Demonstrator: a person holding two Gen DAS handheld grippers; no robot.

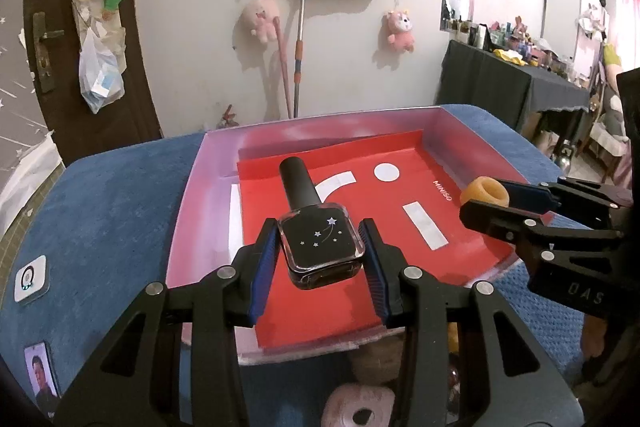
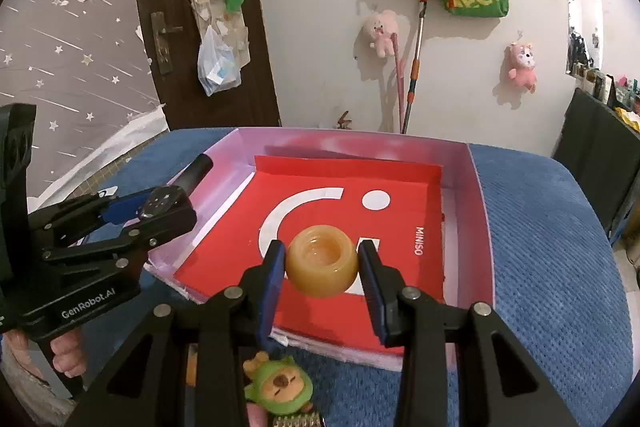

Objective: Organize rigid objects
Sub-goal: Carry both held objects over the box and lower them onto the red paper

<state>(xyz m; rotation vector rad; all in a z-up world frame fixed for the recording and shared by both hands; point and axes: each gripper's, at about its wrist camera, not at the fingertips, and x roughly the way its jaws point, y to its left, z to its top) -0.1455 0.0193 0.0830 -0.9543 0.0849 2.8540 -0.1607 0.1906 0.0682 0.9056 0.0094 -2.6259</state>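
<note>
Two-gripper placement over a shallow box. The left gripper (image 1: pixel 320 247) is clamped on the square glass body of a dark nail-polish bottle (image 1: pixel 318 239), blue pads pressed against its two side faces, black cap pointing toward 12 o'clock. The right gripper (image 2: pixel 322 267) is closed on an amber ring-shaped piece (image 2: pixel 322 261), its hollow facing up, pads touching it at 9 and 3 o'clock. Both objects hang above the red liner of the pink-walled box (image 2: pixel 468 187), which lies on a blue cloth surface (image 2: pixel 540 247); whether either touches the liner cannot be told. In the right wrist view the left gripper stands at 9 o'clock, near the box's left wall. The step in hand appears to be setting both items down inside. Done well, each is lowered until it rests on the liner before the jaws part, the bottle laid flat so it cannot roll, the two kept apart. A green plush toy (image 2: pixel 278 387) lies outside the near wall.
</note>
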